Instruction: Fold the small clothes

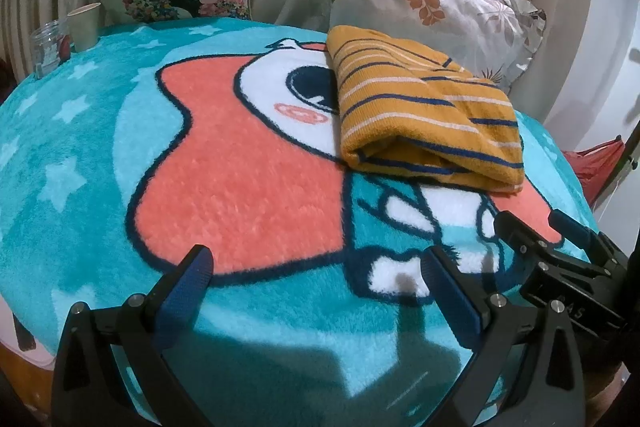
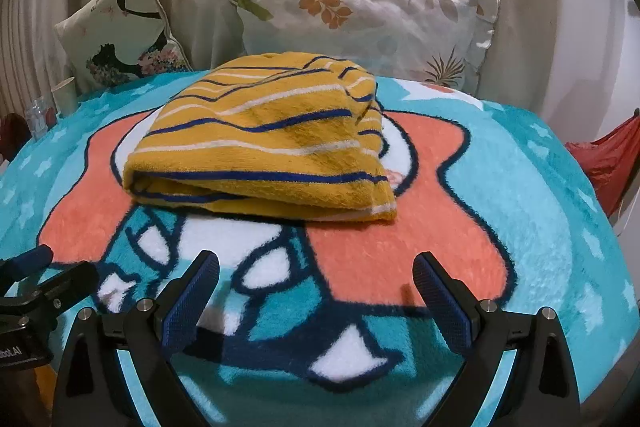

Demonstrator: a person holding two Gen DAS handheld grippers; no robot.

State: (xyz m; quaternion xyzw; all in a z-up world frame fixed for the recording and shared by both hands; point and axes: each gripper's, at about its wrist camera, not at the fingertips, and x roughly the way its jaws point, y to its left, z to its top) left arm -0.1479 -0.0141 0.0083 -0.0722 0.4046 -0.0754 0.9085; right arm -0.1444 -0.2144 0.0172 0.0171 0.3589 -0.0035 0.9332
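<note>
Both released and empty, left hand-held gripper (image 1: 316, 269) and right hand-held gripper (image 2: 316, 275) hovering short of the folded mustard-yellow, blue-and-white-striped fleece garment (image 2: 264, 143), lying mid-bed on the teal cartoon plush blanket (image 2: 540, 211), seemingly finished.

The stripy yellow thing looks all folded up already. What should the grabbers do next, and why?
Probably just draw both back. The striped mustard garment already lies doubled in layers on the cartoon blanket, and the left gripper and right gripper are open, empty and clear of it, so nothing seems left to fold.
</note>
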